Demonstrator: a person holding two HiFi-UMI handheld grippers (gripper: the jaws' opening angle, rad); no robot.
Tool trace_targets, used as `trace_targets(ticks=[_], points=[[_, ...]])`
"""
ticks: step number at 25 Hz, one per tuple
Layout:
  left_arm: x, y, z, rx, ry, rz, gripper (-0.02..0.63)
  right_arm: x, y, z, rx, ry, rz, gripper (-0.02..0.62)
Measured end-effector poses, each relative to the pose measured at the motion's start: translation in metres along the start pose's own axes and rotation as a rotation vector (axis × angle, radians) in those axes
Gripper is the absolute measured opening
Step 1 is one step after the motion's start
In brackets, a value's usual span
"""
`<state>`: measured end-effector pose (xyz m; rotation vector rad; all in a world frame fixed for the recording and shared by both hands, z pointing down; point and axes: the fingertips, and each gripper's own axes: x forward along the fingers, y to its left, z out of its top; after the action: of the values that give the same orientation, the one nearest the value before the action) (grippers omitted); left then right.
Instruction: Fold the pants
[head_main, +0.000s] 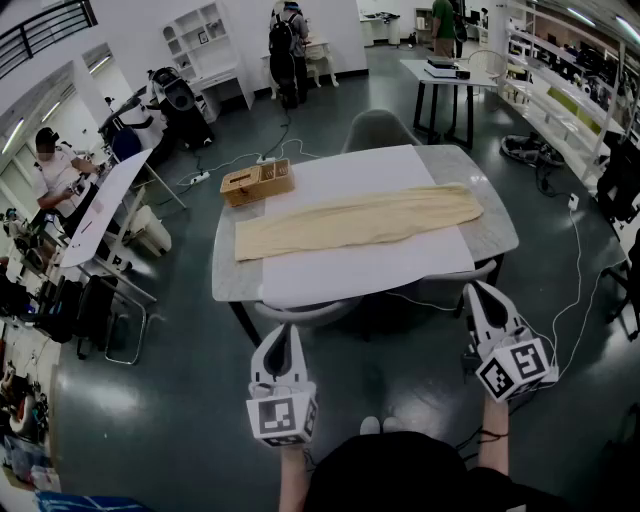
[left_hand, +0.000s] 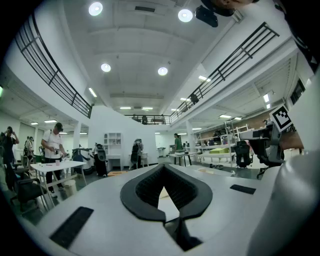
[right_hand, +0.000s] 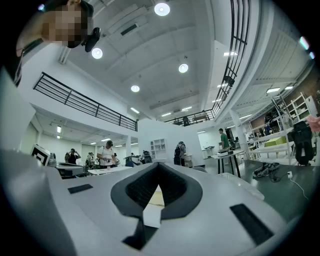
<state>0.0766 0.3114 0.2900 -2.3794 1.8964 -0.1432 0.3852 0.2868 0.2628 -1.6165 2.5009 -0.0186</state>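
Beige pants (head_main: 360, 220) lie flat and stretched out lengthways on a white sheet (head_main: 350, 165) that covers most of a grey table (head_main: 497, 228). My left gripper (head_main: 283, 332) and right gripper (head_main: 478, 291) hover in front of the table's near edge, both pointing toward it and apart from the pants. Each has its jaws together with nothing between them. In the left gripper view my left gripper (left_hand: 163, 166) shows closed pads, with a sliver of the pants (left_hand: 161, 192) beyond. The right gripper view shows my right gripper (right_hand: 158, 164) shut the same way.
A wooden box (head_main: 257, 182) stands on the table's far left corner. One grey chair (head_main: 378, 128) is at the far side and another (head_main: 310, 312) is tucked under the near edge. A white bench (head_main: 105, 205) with a person is at the left. Cables (head_main: 575, 290) trail on the floor to the right.
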Motion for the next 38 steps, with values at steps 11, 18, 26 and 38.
trace_targets(ticks=[11, 18, 26, 38], points=[[0.003, -0.012, 0.003, 0.007, 0.003, -0.011, 0.008, -0.004, -0.012, 0.003, -0.001, -0.001, -0.005, 0.014], [0.008, -0.024, -0.007, -0.001, 0.032, 0.004, 0.008, -0.004, -0.024, -0.004, 0.001, 0.005, 0.003, 0.014], [0.017, -0.037, -0.015, -0.011, 0.05, 0.022, 0.008, 0.012, -0.037, -0.009, 0.002, 0.011, 0.04, 0.014], [0.084, -0.019, -0.03, -0.024, 0.087, 0.018, 0.008, 0.071, -0.066, -0.029, 0.036, 0.042, 0.038, 0.014]])
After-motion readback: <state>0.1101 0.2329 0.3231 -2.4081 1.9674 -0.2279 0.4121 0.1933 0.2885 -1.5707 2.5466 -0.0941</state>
